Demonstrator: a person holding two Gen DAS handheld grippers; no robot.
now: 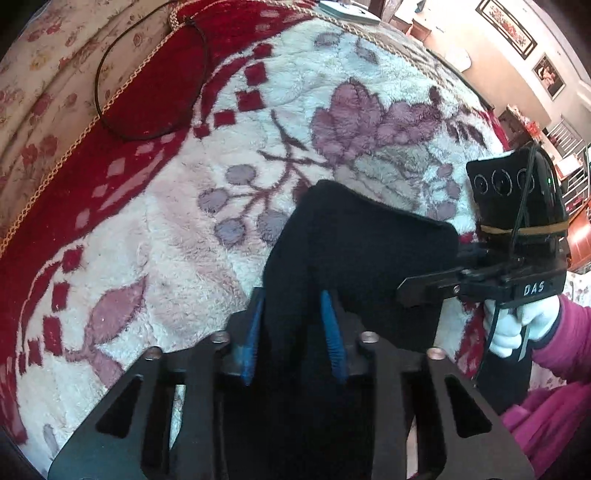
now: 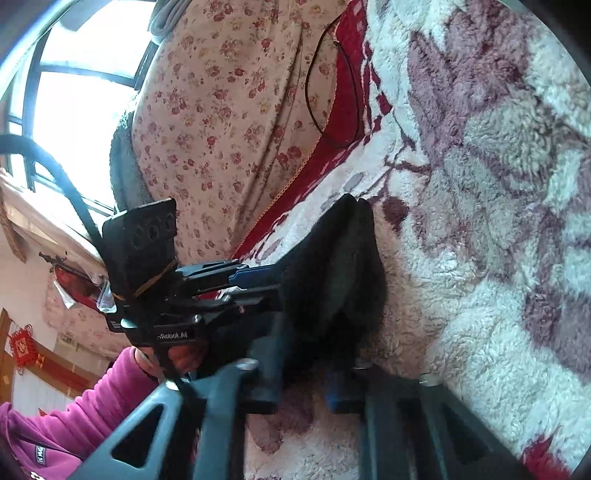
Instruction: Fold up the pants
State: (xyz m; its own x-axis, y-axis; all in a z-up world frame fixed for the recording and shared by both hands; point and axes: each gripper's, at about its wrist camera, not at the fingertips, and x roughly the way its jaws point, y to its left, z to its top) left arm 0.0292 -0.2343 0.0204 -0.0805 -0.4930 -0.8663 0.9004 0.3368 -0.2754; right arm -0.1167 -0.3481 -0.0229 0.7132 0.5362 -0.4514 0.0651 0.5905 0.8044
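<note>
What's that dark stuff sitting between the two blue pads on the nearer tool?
Black pants fabric: in the left wrist view it fills the gap between the left gripper's blue pads, which close on it.

Bright window (image 2: pixel 74 110) behind a floral cushion (image 2: pixel 229 122); framed pictures (image 1: pixel 506 27) hang on the pale wall (image 1: pixel 517 70)

White "DAS" stands on the right gripper (image 1: pixel 406 291) body; "nRobot.AI", its start cut off, on the left gripper (image 2: pixel 273 282) body.
</note>
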